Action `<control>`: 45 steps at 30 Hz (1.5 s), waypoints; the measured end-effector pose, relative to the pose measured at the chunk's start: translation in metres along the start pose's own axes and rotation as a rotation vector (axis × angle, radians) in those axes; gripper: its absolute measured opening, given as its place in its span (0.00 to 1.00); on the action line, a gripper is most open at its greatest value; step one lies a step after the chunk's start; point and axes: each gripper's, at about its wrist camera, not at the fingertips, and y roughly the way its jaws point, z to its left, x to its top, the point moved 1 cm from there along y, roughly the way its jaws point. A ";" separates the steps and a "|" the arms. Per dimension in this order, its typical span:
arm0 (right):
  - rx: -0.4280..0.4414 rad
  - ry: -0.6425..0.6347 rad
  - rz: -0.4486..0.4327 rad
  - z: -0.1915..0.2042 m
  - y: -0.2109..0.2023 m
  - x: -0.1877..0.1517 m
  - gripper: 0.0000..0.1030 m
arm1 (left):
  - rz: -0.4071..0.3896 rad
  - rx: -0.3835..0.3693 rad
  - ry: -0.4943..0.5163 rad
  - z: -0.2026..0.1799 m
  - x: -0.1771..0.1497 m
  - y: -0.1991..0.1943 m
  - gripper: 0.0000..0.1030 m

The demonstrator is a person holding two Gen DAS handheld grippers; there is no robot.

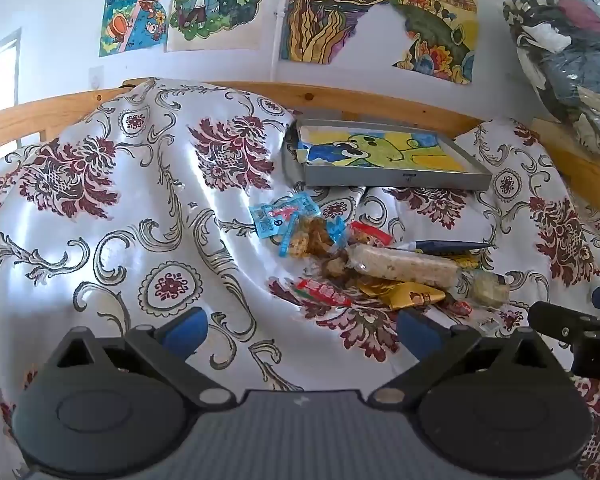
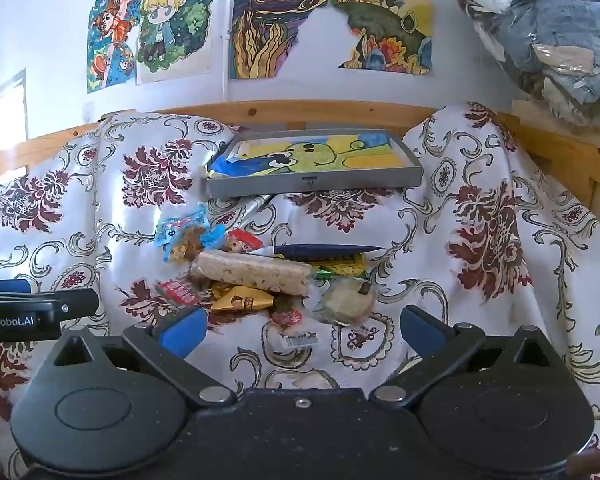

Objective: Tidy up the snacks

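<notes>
Both the left gripper (image 1: 302,330) and right gripper (image 2: 303,330) hung spread and empty before the heap of wrapped snacks (image 2: 260,276) on the floral cloth (image 2: 480,240), nothing yet in the shallow grey tray (image 2: 316,184) behind; first pick likely pending.

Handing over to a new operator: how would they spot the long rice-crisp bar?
Find the shallow grey tray on the floral cloth; the snack pile lies just in front of it. The long pale puffed-rice bar in clear wrap lies across the pile's top, the only long beige cylinder there.
</notes>
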 end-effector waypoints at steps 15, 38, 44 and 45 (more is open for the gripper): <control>0.004 0.001 0.006 0.000 0.001 -0.001 0.99 | -0.005 0.004 -0.001 -0.001 0.000 -0.002 0.99; 0.005 0.002 0.007 0.001 0.000 -0.001 0.99 | -0.007 0.004 -0.001 0.000 0.000 -0.002 0.99; 0.005 0.002 0.008 0.000 0.001 -0.001 0.99 | -0.007 0.004 -0.001 0.000 0.000 -0.002 0.99; 0.005 0.002 0.008 -0.001 0.001 -0.001 0.99 | -0.007 0.004 -0.002 0.000 0.000 -0.002 0.99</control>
